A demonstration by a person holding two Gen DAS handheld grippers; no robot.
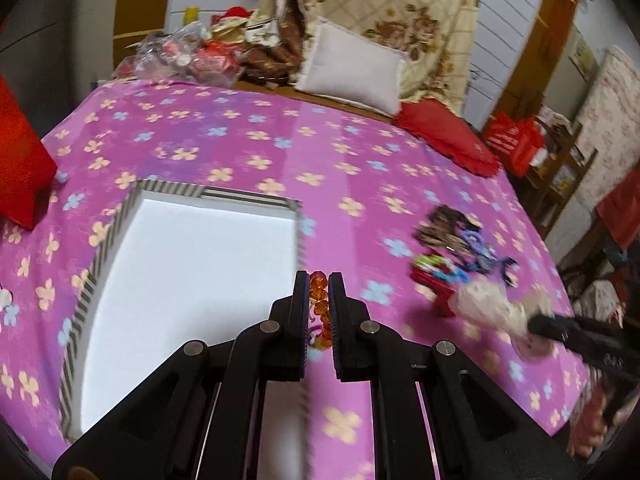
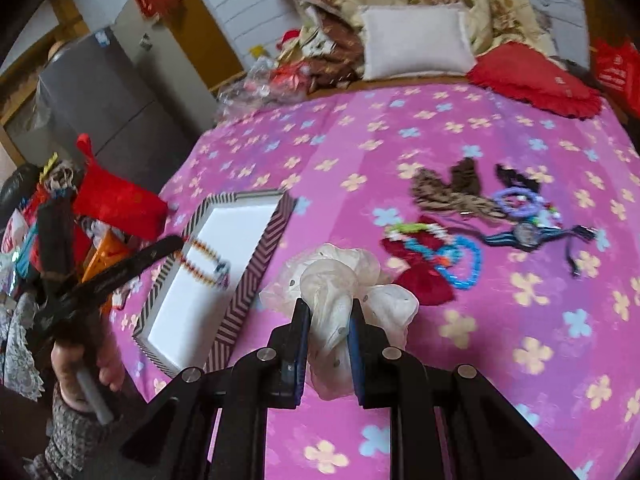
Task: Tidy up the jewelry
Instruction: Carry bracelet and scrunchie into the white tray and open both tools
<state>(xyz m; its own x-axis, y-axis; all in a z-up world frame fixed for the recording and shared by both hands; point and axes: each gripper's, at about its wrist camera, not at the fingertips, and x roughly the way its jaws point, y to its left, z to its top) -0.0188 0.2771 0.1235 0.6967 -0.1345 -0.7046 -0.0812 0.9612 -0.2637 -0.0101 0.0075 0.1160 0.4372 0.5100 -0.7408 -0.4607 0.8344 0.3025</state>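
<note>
Right wrist: one white scrunchie [image 2: 340, 280], clamped.

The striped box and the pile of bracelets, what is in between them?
In the right wrist view, the white scrunchie, held by the right tool, sits between the striped box and the bracelets, over flowered pink cloth.

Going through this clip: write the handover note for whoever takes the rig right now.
Left claw: shut on the orange bead bracelet, hanging over the striped box.
Right claw: shut on the white scrunchie, just right of the box.
Box bottom looks bare, so nothing is stored yet.
Left on the pink bedspread: blue bead bracelet, purple hair tie, watch, brown hair pieces, red scrunchie.
Next, probably: drop both held items in, then fetch the pile.
</note>
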